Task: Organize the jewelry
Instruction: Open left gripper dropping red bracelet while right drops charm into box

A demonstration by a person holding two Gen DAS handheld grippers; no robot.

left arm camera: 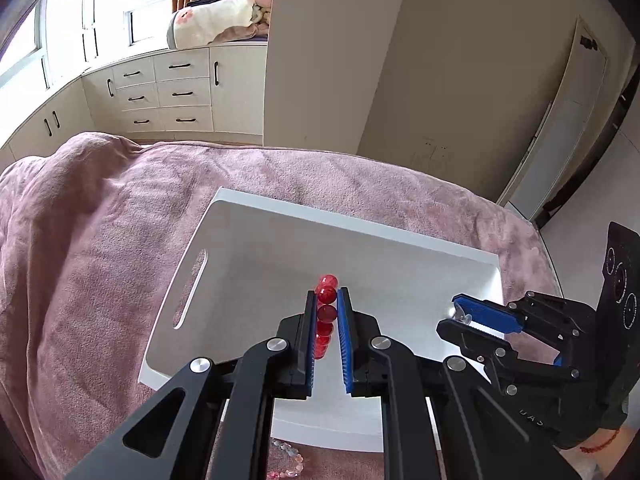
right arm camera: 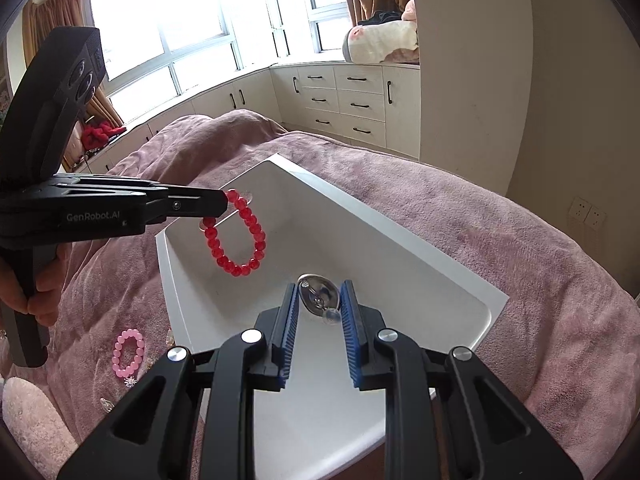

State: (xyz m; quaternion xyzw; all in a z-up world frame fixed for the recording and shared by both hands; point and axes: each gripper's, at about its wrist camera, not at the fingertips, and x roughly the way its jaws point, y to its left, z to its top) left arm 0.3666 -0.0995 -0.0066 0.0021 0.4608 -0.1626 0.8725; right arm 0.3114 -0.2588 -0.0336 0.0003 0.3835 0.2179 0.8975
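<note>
Left wrist view looks down on a white tray [left arm camera: 248, 248] resting on a pink blanket [left arm camera: 80, 240] that fills the lower left and middle of the frame. At lower centre the left gripper [left arm camera: 328, 300] has its 2 blue-padded jaws clamped on a red bead bracelet [left arm camera: 326, 312], seen edge-on as a short column of beads between the pads. At lower right the right gripper [left arm camera: 460, 316] points into the tray and pinches a small silver piece [left arm camera: 460, 314] at its tips.

Right wrist view shows the same tray [right arm camera: 360, 216] from the other side. The left gripper [right arm camera: 226, 200] enters from the left, and the red bead bracelet [right arm camera: 236, 236] hangs from its tip as an open loop above the tray's upper left part, near the handle slot [right arm camera: 224, 214]. At lower centre the right gripper [right arm camera: 318, 300] has its jaws closed on the silver piece [right arm camera: 318, 294], an oval metal shape with a clear bead at its near end. A pink bead bracelet [right arm camera: 128, 354] lies on the blanket at lower left, outside the tray. A hand [right arm camera: 44, 292] grips the left gripper's handle at the left edge.
</note>
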